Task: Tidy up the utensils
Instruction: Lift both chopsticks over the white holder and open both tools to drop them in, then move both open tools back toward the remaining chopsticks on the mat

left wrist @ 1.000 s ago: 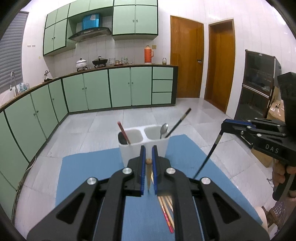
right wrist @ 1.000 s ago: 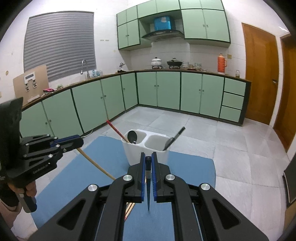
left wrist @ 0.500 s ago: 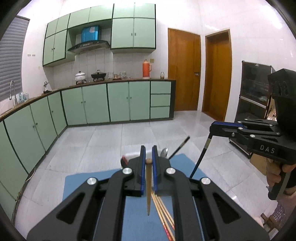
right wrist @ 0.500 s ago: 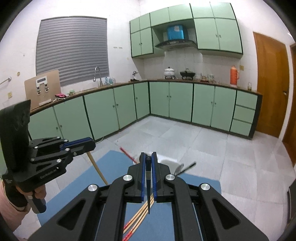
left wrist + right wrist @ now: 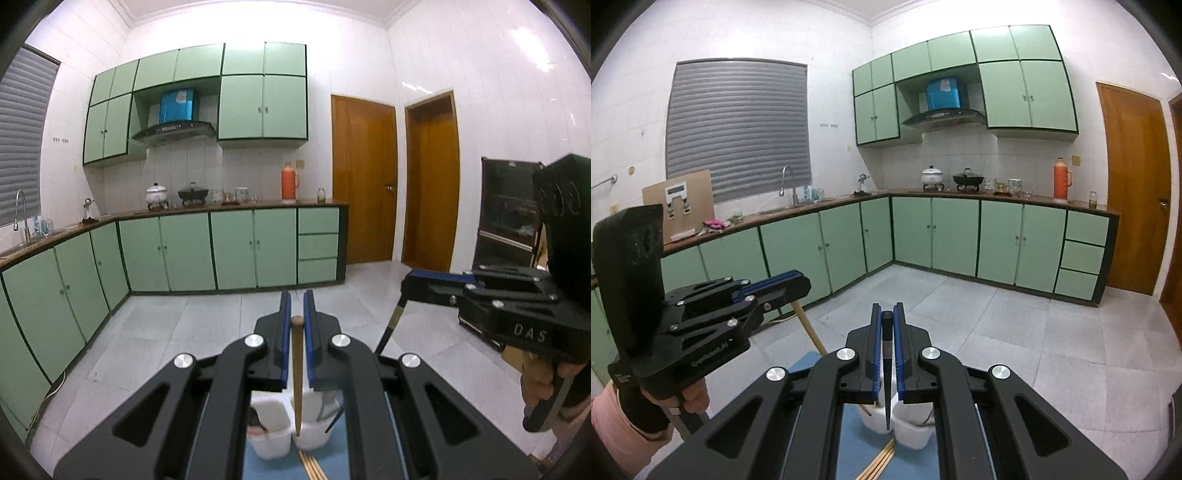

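Note:
My left gripper (image 5: 296,295) is shut on a light wooden chopstick (image 5: 297,376) that hangs point down over the white two-compartment holder (image 5: 271,441). My right gripper (image 5: 886,308) is shut on a black chopstick (image 5: 887,387), also hanging point down above the holder (image 5: 914,434). Each view shows the other gripper from the side: the right gripper (image 5: 408,277) with the black chopstick (image 5: 390,326), and the left gripper (image 5: 803,282) with the wooden chopstick (image 5: 809,330). The holder stands on a blue mat (image 5: 258,467) and holds a few utensils, mostly hidden by the fingers.
Several loose wooden chopsticks (image 5: 312,466) lie on the mat in front of the holder. Green base cabinets (image 5: 192,254) line the far walls, with two wooden doors (image 5: 364,181) and a dark cabinet (image 5: 506,206) at the right. A person's hand (image 5: 696,397) grips the left handle.
Both grippers have risen with their chopsticks and tilted closer to level. The holder and mat have slid down to the bottom of both views, behind the fingers.

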